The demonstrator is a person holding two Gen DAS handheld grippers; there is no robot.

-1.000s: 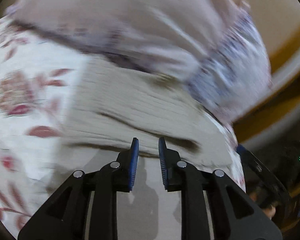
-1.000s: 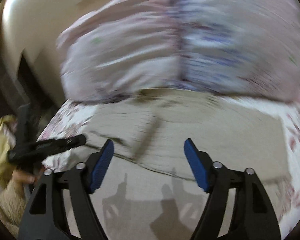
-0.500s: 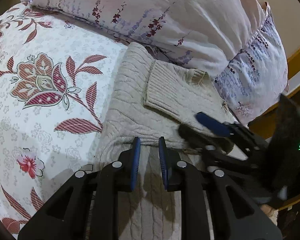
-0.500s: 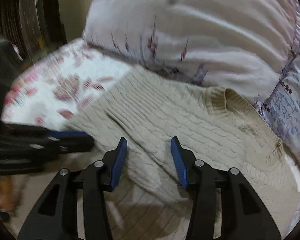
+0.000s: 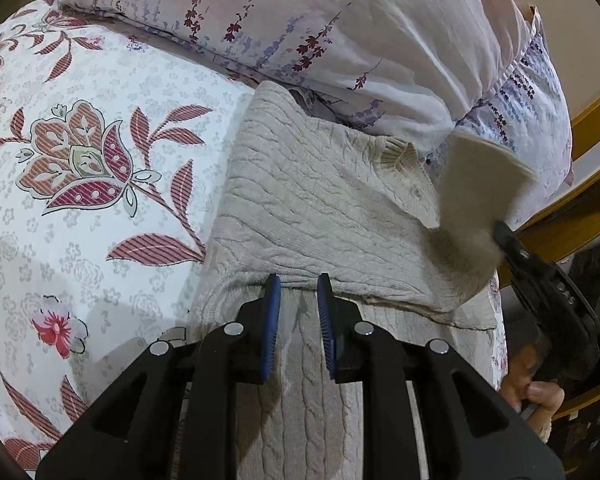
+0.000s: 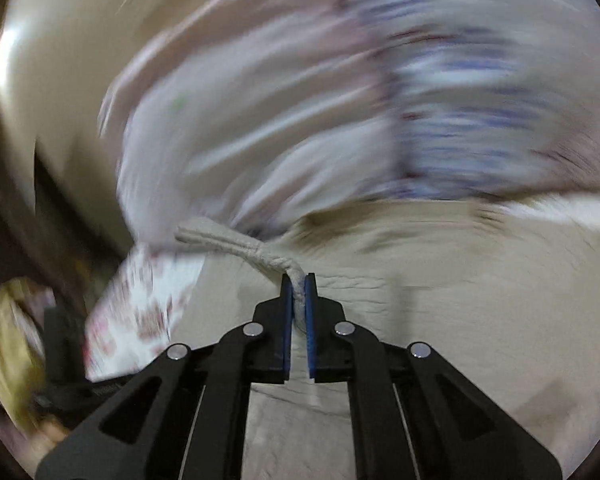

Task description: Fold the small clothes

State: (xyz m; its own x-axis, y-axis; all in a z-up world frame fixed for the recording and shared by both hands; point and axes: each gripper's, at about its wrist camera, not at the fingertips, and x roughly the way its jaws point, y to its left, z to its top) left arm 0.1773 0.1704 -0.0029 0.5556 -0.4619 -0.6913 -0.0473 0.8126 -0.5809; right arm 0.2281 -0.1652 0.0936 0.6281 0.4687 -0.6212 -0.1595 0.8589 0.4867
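Right gripper [image 6: 299, 280]: fingers have just closed, pinching a beige sweater [image 5: 320, 208] edge, lifted at frame centre. Left gripper [image 5: 298, 286]: fingers narrowly parted, set at a folded edge; cannot tell if they press it. Sweater lies on the floral bedsheet [image 5: 80, 200], lower centre, below the pillows [image 5: 340, 32]. One flap already folded; this side fold and the final halving remain, by my reading.

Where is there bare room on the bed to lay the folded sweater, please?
Free: the flowered sheet, bordered by the sweater and the pillows. Crowded: the far side by the bed frame, where the right gripper lifts a sweater edge.
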